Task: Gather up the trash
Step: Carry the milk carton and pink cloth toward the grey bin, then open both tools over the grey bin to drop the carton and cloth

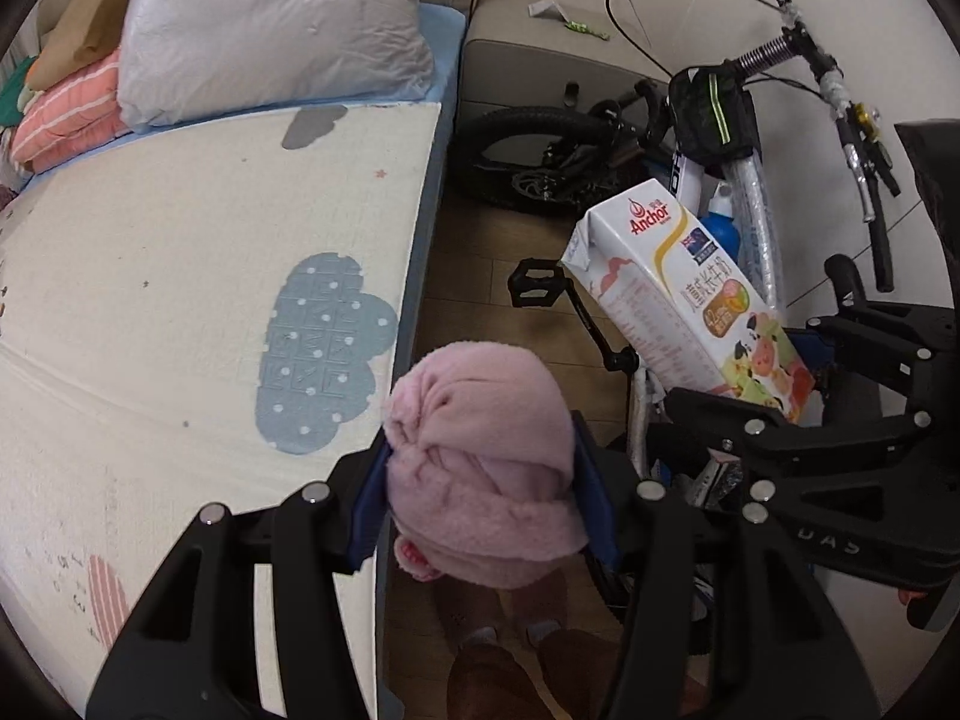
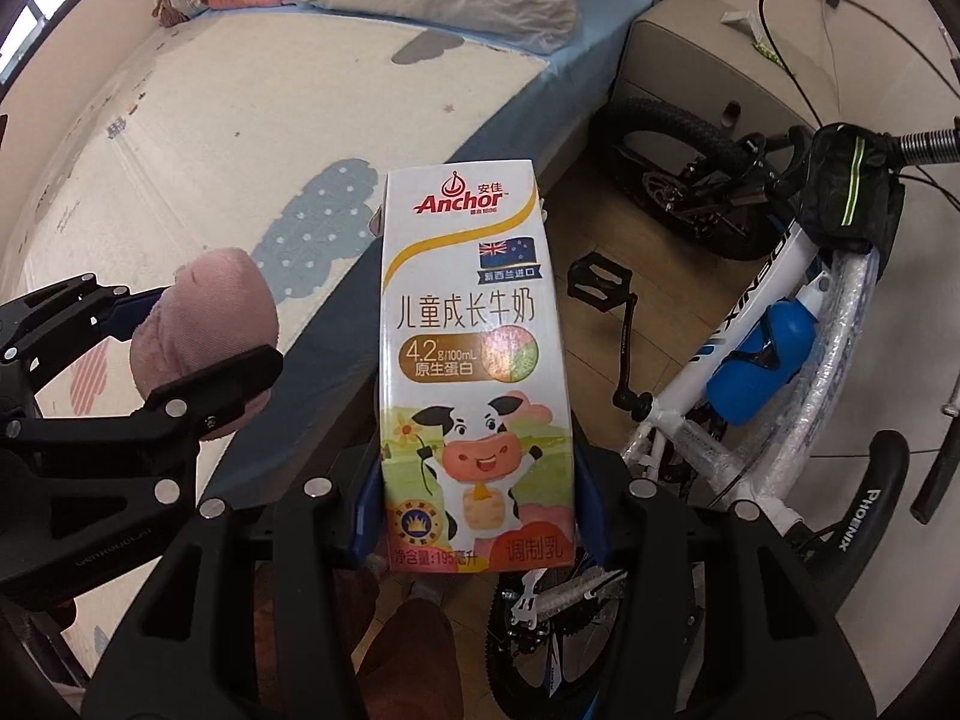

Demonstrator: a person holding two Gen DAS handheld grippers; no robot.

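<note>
My left gripper (image 1: 480,483) is shut on a balled-up pink sock (image 1: 480,456), held over the edge of the bed and the wooden floor. The sock also shows in the right wrist view (image 2: 210,330), at the left. My right gripper (image 2: 474,498) is shut on a white Anchor milk carton (image 2: 468,348) with a cartoon cow, held upright. In the left wrist view the carton (image 1: 678,294) is tilted at the right, clamped in the right gripper's black fingers (image 1: 780,426). Both grippers hover side by side, a little apart.
A bed with a cream cloud-print mat (image 1: 210,276) fills the left, with a pillow (image 1: 270,24) and folded blankets at its head. A white bicycle (image 2: 750,312) with a blue bottle (image 2: 756,366) leans at the right. A beige nightstand (image 1: 540,60) stands behind it. My feet show below.
</note>
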